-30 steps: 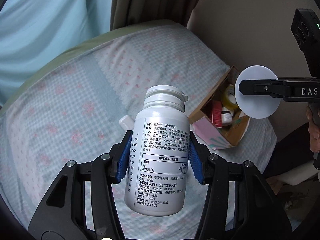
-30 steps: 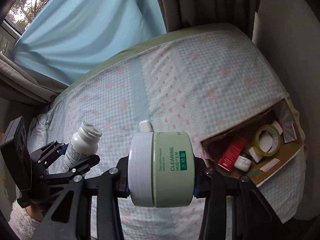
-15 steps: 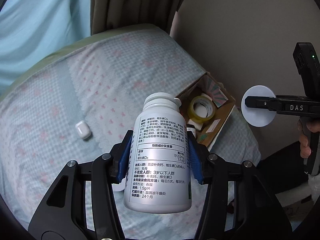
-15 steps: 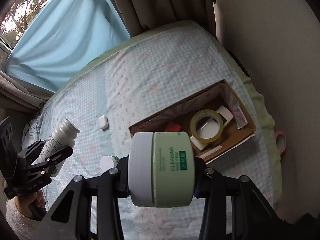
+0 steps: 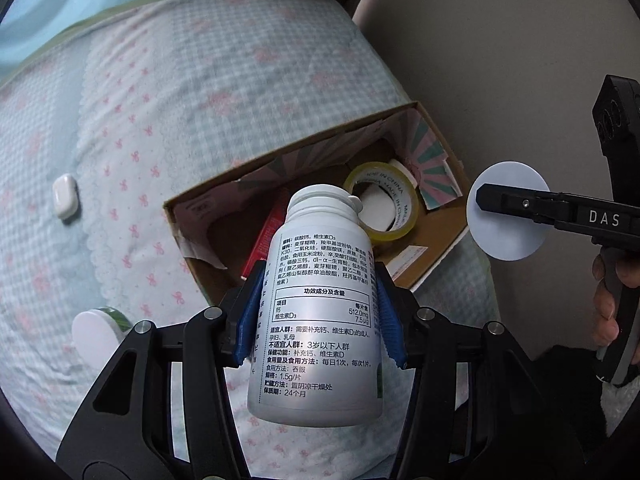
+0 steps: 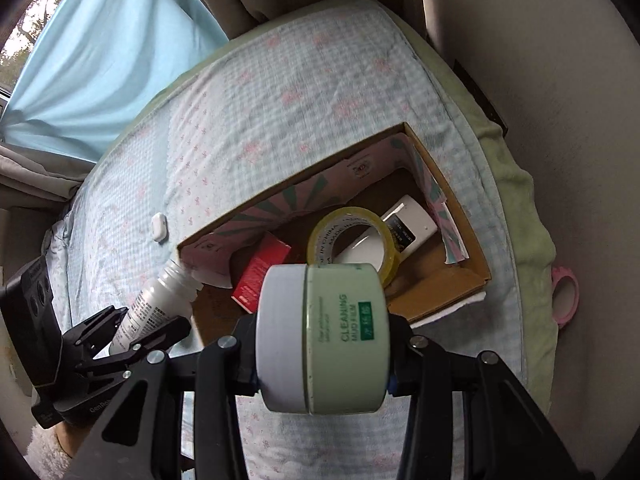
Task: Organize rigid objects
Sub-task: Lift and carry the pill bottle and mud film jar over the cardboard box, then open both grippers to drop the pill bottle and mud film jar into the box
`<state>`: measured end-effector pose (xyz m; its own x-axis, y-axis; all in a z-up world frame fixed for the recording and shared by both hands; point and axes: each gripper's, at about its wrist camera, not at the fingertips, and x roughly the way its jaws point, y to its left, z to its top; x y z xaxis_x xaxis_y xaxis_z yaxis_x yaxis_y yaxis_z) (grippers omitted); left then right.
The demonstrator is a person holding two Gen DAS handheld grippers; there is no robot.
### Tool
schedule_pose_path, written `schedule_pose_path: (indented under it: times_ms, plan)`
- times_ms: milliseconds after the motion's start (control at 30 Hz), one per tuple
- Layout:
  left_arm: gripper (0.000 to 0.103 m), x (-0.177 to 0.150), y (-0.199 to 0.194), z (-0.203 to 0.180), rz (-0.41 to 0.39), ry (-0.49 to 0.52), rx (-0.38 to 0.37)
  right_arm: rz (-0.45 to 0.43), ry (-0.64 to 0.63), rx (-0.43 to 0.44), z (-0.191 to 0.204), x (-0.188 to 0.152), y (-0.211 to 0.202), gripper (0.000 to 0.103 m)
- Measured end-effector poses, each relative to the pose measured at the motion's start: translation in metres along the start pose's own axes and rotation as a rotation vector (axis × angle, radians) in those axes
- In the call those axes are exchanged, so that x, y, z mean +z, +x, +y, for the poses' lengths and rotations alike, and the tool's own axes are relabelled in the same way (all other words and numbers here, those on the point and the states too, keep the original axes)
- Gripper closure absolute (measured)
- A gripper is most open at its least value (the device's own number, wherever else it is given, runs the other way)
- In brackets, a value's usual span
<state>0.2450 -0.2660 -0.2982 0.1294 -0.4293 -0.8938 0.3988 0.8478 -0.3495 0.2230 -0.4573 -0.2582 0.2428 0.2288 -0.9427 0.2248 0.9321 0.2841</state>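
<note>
right now the left hand-held gripper [image 5: 318, 316] is clamped on a white supplement bottle [image 5: 320, 304], its blue pads [image 5: 248, 320] pressing the label from both sides, with the capped end pointing forward over the near edge of an open cardboard box [image 5: 188, 208] that sits on the bed [image 5: 160, 80]. the right hand-held gripper [image 6: 322, 340] holds a pale green jar [image 6: 340, 336] on its side, white lid to the left, the words "cleaning mud film" readable on its wall; the jar hangs in front of and above the same box [image 6: 472, 256]. from the right wrist view the left hand-held gripper and its bottle [image 6: 156, 308] show at lower left, the cap near the box's left corner. inside the box lie a roll of yellowish tape [image 6: 352, 236] standing tilted, a red carton [image 6: 260, 276] just beside it to the left, and a white flat item [image 6: 412, 224] behind the tape, partly hidden. on the bed's checked sheet, well apart from the box, lies a small white earbud case [image 5: 65, 196]. another white-lidded jar [image 5: 96, 332] rests on the sheet just left of the left hand-held gripper. a pink ring-shaped thing [image 6: 564, 300] sits off the bed's right edge, against the wall
</note>
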Motion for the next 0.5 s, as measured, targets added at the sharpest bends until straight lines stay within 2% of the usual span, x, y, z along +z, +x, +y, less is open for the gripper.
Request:
schedule_pose_path:
  times_ms: [233, 500]
  plan:
    - [0.056, 0.012, 0.052, 0.004, 0.065, -0.007, 0.045, 0.074, 0.001, 0.013, -0.022, 0.018, 0.053, 0.063]
    - [0.056, 0.021, 0.079, 0.014, 0.119, -0.022, 0.082, 0.121, -0.046, 0.015, -0.018, 0.036, 0.092, 0.063]
